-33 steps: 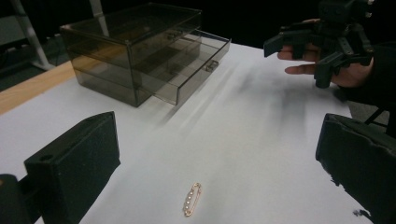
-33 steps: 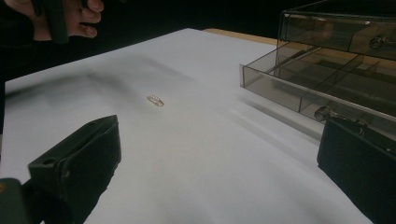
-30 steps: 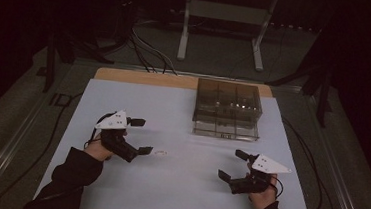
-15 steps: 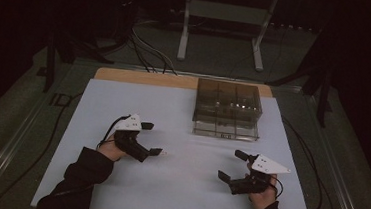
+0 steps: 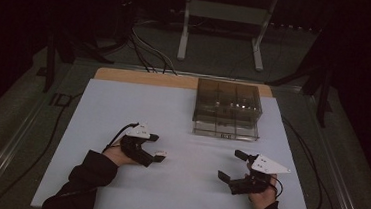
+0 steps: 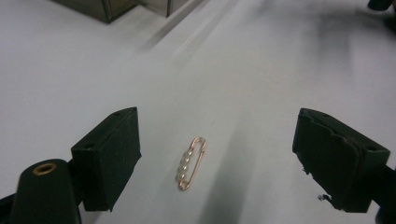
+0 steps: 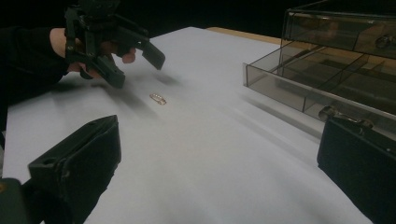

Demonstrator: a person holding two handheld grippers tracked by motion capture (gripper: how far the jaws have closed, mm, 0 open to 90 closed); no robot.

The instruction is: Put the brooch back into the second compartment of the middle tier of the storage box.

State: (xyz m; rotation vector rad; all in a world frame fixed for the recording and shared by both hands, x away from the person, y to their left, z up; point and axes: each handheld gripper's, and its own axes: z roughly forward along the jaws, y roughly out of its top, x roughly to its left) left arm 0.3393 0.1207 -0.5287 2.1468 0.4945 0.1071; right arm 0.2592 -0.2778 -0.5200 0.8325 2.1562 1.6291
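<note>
A: Item count at the work area?

B: One small rose-gold safety-pin brooch set with a row of pale beads (image 6: 190, 163). It lies flat on the white matte table sheet (image 5: 123, 104), between the jaws of the left gripper (image 5: 156, 147), touching neither pad. Those jaws have just been closing but stand apart around the brooch.

A: Second gripper?

B: One right gripper (image 5: 229, 166), black with a grey three-cornered plate, jaws apart and empty, well apart from the brooch on the sheet's near right side.

A: Surrounding objects?

B: One smoky transparent plastic organiser box with several compartments (image 5: 227, 109) at the far side of the sheet; small metallic pieces lie inside, too small to identify. Nothing lies between the brooch and either gripper.

A: Surfaces?

B: The sheet is smooth; a wooden table edge (image 5: 145, 78) shows beyond it. The jaw pads are blocky, black and chipped.
</note>
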